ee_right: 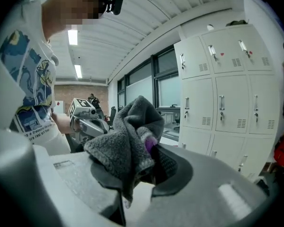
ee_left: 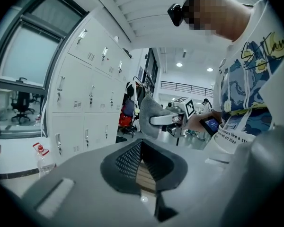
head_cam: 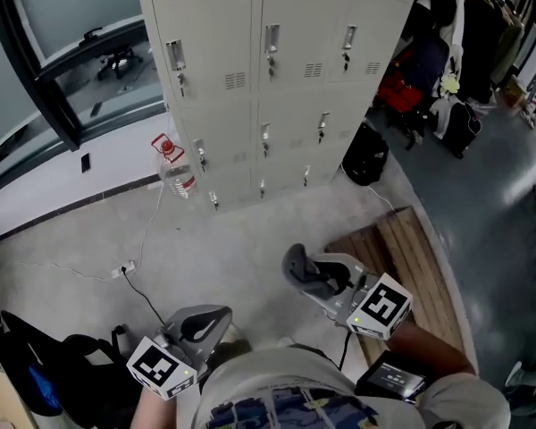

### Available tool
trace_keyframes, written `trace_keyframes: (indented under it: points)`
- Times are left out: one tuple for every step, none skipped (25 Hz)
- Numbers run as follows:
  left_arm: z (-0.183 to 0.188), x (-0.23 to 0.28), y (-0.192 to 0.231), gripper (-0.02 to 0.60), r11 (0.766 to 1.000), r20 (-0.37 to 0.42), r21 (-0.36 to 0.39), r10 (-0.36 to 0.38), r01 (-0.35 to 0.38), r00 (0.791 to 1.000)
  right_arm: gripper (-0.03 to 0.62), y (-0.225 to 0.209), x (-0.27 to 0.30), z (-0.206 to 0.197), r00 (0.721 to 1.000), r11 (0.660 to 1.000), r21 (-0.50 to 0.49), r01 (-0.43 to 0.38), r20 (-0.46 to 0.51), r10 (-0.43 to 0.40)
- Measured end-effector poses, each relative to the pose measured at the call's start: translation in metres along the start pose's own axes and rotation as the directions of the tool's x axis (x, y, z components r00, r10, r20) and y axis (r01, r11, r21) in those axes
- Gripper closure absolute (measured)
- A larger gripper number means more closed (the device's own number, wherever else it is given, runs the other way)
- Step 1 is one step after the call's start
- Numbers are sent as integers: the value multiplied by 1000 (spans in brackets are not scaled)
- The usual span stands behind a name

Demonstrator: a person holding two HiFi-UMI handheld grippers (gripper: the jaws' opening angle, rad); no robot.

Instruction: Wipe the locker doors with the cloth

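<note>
Grey cloth (ee_right: 128, 143) clamped in the right gripper (ee_right: 143, 167), jaws closed on its folds. Bunched into a lump: peak rising above the jaw tips, one flap drooping over the jaw at the left of the right gripper view. Long axis roughly upright across the jaws; in the head view, pointing ahead toward the lockers (head_cam: 286, 79). Well apart from the doors, touching none.

Pale concrete floor (head_cam: 214, 239) underfoot. Beige lockers in rows against the wall, a big water bottle (head_cam: 175, 175) just beside their left corner, a black bag (head_cam: 366, 155) at their right. Wooden bench (head_cam: 411, 253) below the right gripper, window (head_cam: 62, 52) off to the left.

Left gripper (ee_left: 144, 169) empty, jaws slightly apart in a narrow V, wooden slats showing through. Both grippers low and close to the body, right ahead of left.
</note>
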State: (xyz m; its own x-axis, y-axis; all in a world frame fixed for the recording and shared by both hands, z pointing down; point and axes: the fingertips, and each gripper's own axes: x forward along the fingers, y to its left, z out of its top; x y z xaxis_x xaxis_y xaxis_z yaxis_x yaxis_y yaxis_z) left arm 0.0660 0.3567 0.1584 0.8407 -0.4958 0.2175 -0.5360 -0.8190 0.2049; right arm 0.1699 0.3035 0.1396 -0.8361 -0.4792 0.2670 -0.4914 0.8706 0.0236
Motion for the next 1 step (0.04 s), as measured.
trace_keyframes:
  points:
    - [-1, 8, -7, 577, 1000, 1, 2, 2, -2, 1000, 488, 1, -5, -4, 1000, 1000, 1, -13, -3, 13]
